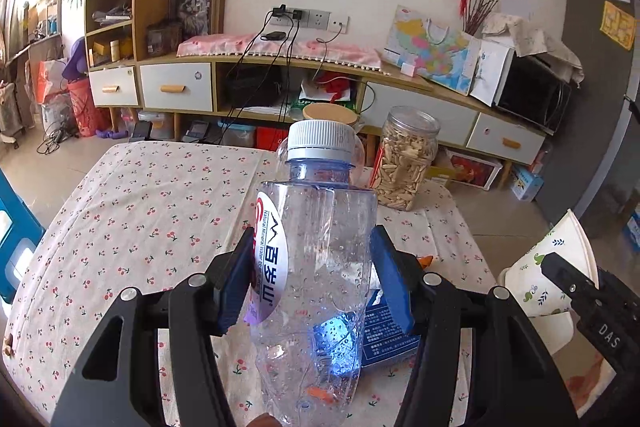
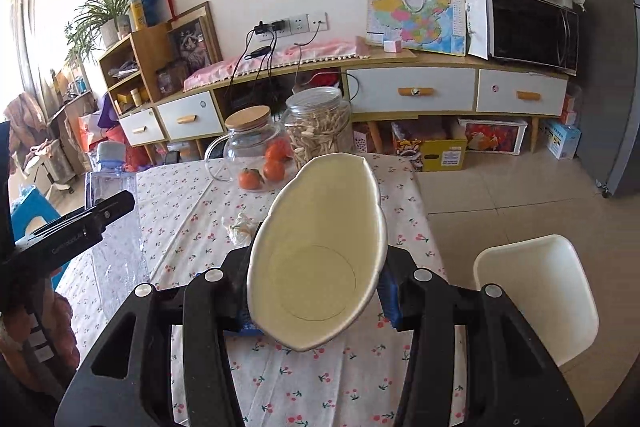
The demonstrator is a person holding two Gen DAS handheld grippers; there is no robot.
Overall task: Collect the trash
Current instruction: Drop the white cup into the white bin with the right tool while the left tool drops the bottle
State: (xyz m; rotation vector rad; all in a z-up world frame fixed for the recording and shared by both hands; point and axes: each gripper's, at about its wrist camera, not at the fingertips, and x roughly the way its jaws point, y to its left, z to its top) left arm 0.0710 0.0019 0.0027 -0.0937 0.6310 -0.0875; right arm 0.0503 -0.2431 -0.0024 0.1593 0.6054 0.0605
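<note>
My left gripper [image 1: 313, 234] is shut on a clear, empty water bottle [image 1: 320, 203] with a white cap. Its blue pads press both sides of the bottle, which stands upright above the cherry-print table [image 1: 140, 227]. My right gripper [image 2: 316, 253] is shut on a squashed paper cup [image 2: 320, 227] whose open mouth faces the camera. The cup [image 1: 536, 279] also shows at the right edge of the left wrist view. A crumpled tissue [image 2: 240, 225] lies on the cloth beyond the cup. Under the bottle lies a blue packet [image 1: 386, 331].
At the table's far end stand a glass jar of oranges [image 2: 256, 147] with a wooden lid and a plastic snack jar [image 2: 320, 123]. A white chair [image 2: 536, 291] sits right of the table. A long sideboard [image 2: 412, 91] lines the wall. A blue stool [image 1: 16, 247] stands at the left.
</note>
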